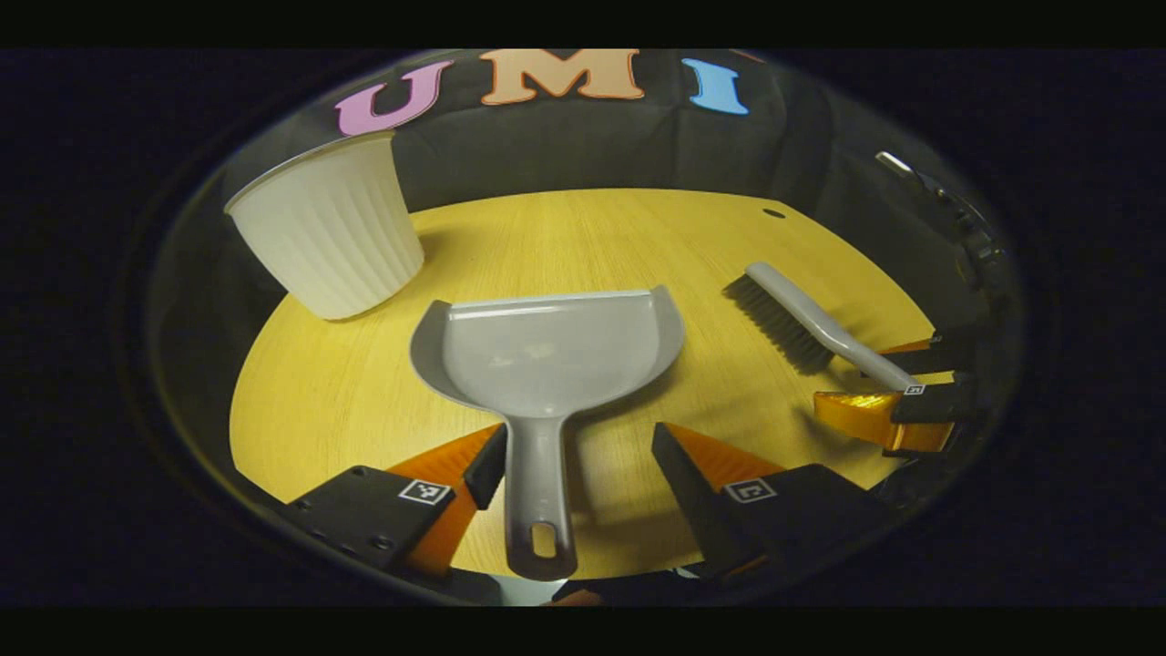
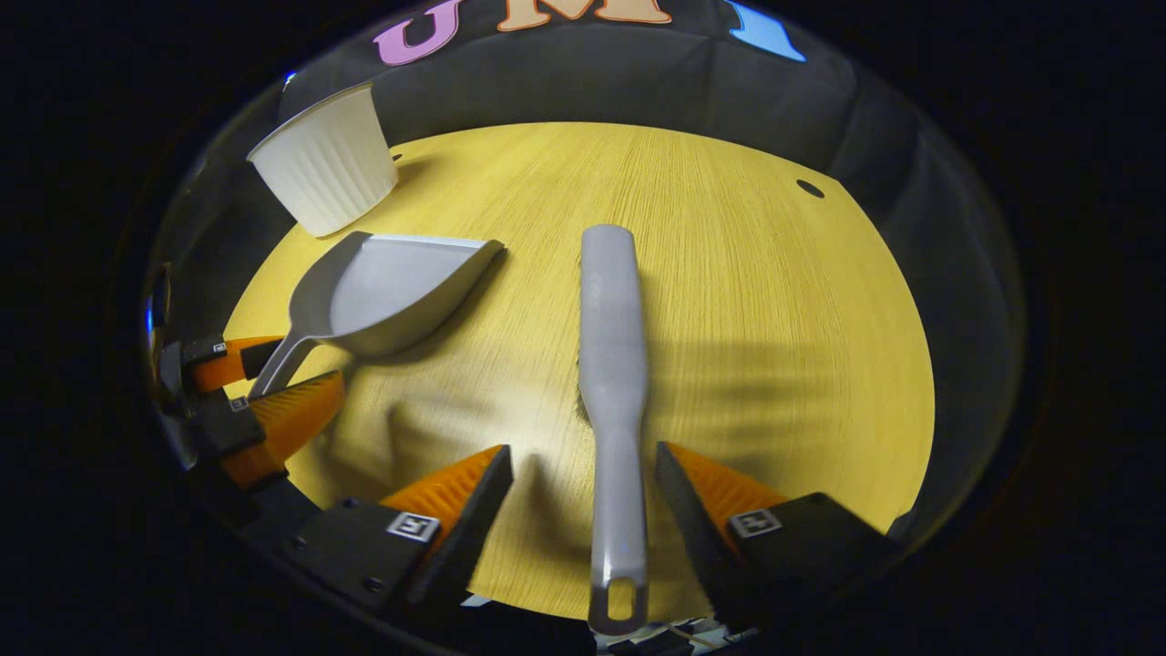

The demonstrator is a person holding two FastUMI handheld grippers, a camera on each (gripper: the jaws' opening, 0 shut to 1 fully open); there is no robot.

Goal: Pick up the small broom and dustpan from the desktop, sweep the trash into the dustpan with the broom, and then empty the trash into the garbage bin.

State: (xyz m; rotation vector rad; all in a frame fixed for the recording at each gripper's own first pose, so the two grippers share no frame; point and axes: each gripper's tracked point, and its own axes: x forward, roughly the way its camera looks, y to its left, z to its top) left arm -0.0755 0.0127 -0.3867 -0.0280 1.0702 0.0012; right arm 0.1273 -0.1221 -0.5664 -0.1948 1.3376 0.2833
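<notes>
A grey dustpan (image 1: pixel 547 351) lies flat on the yellow wooden desktop (image 1: pixel 583 237), its handle pointing back at me. My left gripper (image 1: pixel 578 448) is open, one finger on each side of that handle and the left finger close beside it. To the right lies the small grey broom (image 1: pixel 806 321), bristles down, with my right gripper (image 1: pixel 897 384) astride its handle. In the right gripper view the broom (image 2: pixel 612 346) runs straight ahead between the open fingers of the right gripper (image 2: pixel 583 456). The dustpan (image 2: pixel 392 292) and the left gripper (image 2: pixel 278 375) sit at the left. I make out no trash.
A white ribbed garbage bin (image 1: pixel 328 228) stands on the desk at the far left, just behind the dustpan; in the right gripper view the bin (image 2: pixel 323 159) is at the upper left. A small dark hole (image 2: pixel 810 189) marks the desk's far right. The black cloth wall closes the back.
</notes>
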